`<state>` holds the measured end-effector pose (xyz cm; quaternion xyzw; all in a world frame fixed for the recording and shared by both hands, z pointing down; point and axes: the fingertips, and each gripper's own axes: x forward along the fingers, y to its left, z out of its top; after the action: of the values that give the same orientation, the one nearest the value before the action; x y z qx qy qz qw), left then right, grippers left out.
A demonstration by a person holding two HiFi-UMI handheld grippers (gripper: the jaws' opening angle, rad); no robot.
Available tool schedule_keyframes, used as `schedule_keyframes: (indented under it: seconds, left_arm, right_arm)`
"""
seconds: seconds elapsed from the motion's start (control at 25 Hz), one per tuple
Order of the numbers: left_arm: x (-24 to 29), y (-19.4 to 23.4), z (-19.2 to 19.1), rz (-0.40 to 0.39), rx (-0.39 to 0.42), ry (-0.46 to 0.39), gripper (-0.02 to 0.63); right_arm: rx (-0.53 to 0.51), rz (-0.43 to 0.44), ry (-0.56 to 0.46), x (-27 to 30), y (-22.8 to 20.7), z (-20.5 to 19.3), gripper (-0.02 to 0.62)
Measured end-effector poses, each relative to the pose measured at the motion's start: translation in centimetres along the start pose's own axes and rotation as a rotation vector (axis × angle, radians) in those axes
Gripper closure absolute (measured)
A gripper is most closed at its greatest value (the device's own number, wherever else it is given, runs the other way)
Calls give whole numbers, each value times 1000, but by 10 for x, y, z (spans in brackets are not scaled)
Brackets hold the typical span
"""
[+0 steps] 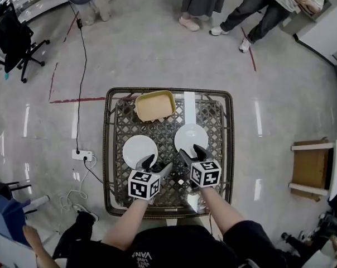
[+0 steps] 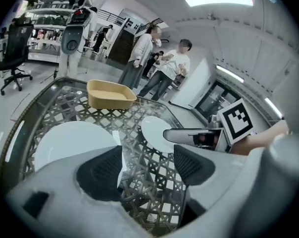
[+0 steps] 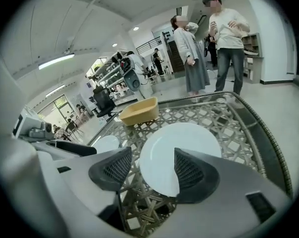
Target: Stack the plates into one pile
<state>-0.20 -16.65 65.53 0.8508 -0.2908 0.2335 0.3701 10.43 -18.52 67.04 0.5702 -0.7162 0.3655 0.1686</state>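
The left gripper (image 1: 157,165) hangs over the near part of the woven table (image 1: 115,172). Its 2 jaws are wide apart, with only lattice between them. Just beside it, the right gripper (image 1: 192,154) also stands wide and holds nothing. Its tips are over the near edge of the right plate (image 1: 191,135) without pressing on it. The left plate (image 1: 138,148) lies flat just ahead of the left gripper, apart from the other plate. Beyond both, a yellow tray (image 1: 154,105) sits at the table's far edge. Farther off, 2 people (image 1: 202,1) stand on the floor.
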Motion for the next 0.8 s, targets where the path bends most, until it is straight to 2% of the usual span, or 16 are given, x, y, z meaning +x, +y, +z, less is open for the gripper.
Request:
schedule_keyframes:
  seconds: [0.2,0.36,0.56,0.8]
  left_arm:
    - [35,-26,10,-49,31,29,284]
    - [59,-34,10,-70,-2,64,282]
    - [84,-26,7,-56,-58,122,268]
    - [101,-21,5,-48,-118,150,268]
  right_arm:
    - [1,-88,-10,-14,-44,-5,344]
    - [18,-137,-7,-17,-74,-7,342]
    - [21,-136,-4,-7,-92,3,342]
    - [21,-108,34,12,-95,7,342]
